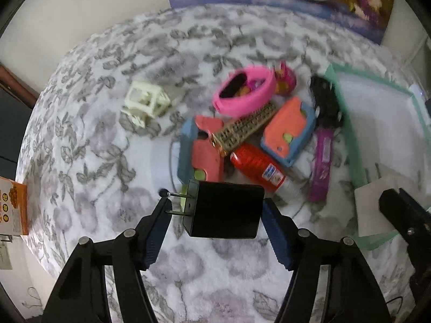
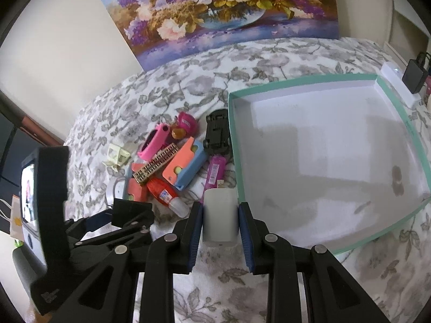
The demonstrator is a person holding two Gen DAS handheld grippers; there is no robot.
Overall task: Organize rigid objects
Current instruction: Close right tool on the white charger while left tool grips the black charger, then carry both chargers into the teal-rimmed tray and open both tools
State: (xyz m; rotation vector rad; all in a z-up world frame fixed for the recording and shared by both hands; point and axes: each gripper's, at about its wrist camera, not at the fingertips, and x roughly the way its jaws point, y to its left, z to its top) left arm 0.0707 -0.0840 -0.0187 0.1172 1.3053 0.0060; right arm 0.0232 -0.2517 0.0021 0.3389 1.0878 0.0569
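My left gripper, low centre, brackets a black plug adapter, seemingly not yet pinching; my right gripper clamps a white charger.

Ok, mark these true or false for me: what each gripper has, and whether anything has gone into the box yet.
1. The right gripper is clamped on a white block. True.
2. The teal-rimmed box already holds several toys. False: nothing lies inside it.
3. The black toy car lies outside the box, close to its left wall. True.
4. A red bottle sits between the left gripper's fingers. False: a black plug adapter is between them.
5. The white block has been set down inside the box. False: it is between the right gripper's fingers, beside the box's left wall.
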